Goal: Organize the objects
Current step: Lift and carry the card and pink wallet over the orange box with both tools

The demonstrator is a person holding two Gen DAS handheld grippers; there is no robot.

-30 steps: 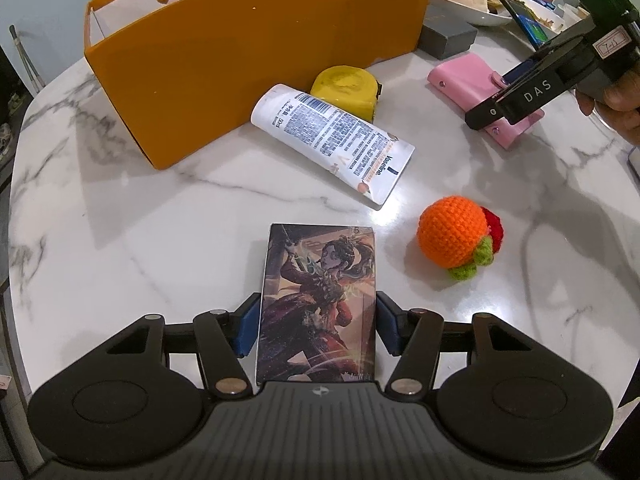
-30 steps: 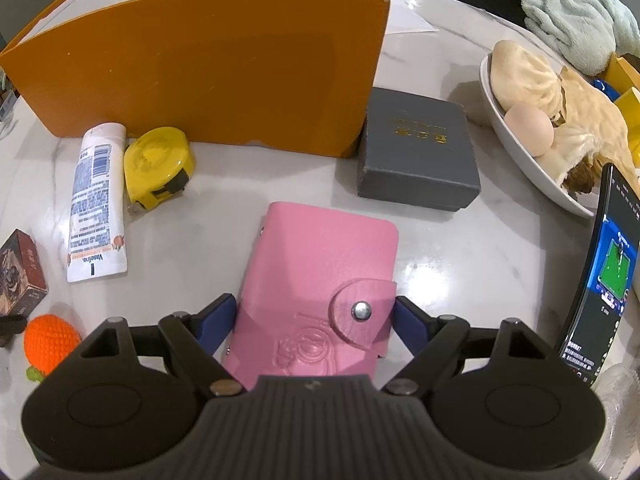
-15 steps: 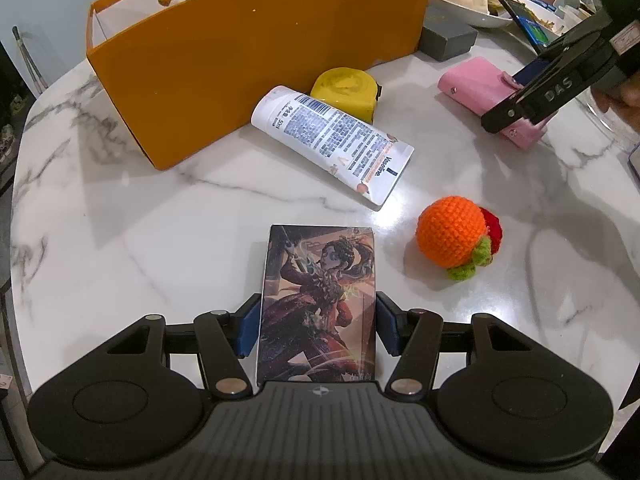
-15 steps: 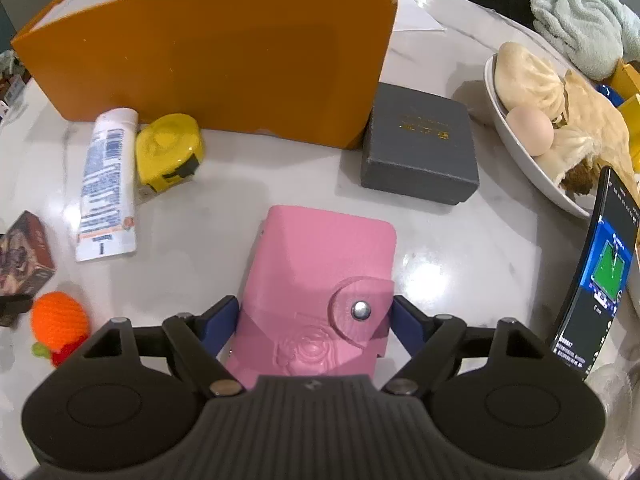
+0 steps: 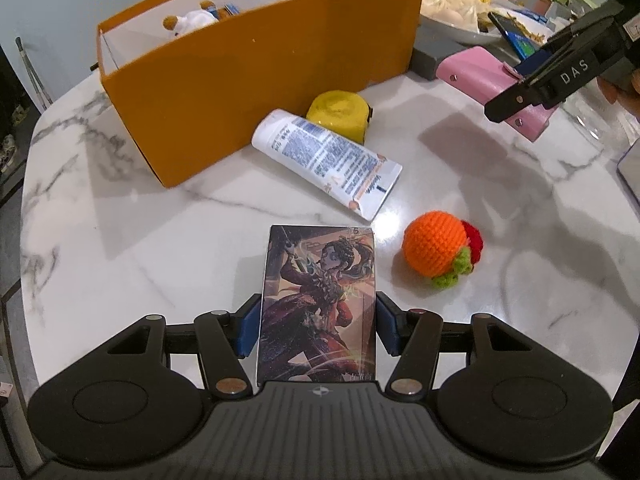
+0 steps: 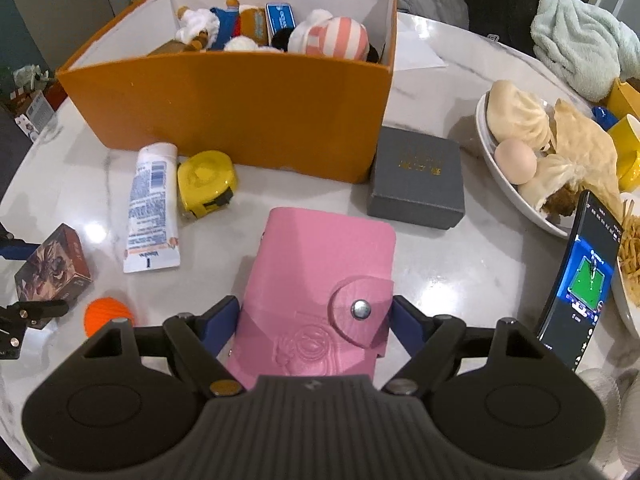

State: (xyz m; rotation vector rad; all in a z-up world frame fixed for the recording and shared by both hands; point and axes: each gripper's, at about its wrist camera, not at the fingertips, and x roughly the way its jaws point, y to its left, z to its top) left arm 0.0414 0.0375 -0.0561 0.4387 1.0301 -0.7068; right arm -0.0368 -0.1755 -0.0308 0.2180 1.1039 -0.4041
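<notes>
Marble table, one, white with grey veining, carries everything; one orange box at 12 o'clock of the right wrist view, open-topped, several plush toys and a small blue tin inside, exact toy count unclear; one white dish at 3 o'clock with buns and one egg; one phone propped upright at 4 o'clock, screen lit; one grey box just beside the orange box's right corner; one pink wallet, snap flap up, between the blue pads of the right gripper, pads pressing both its long edges, clamped, and in the left wrist view it appears clear of the table; one card box with a painted figure, clenched in the left gripper, pads against both sides, its far end toward 12 o'clock; one white lotion tube lying flat at 12 o'clock of the card box, cap end near the orange box; one yellow tape measure touching or just beside the tube, at its 1 o'clock; one crocheted orange ball with red and green trim, at 2 o'clock of the card box, apart from it; two grippers in all, each loaded.
</notes>
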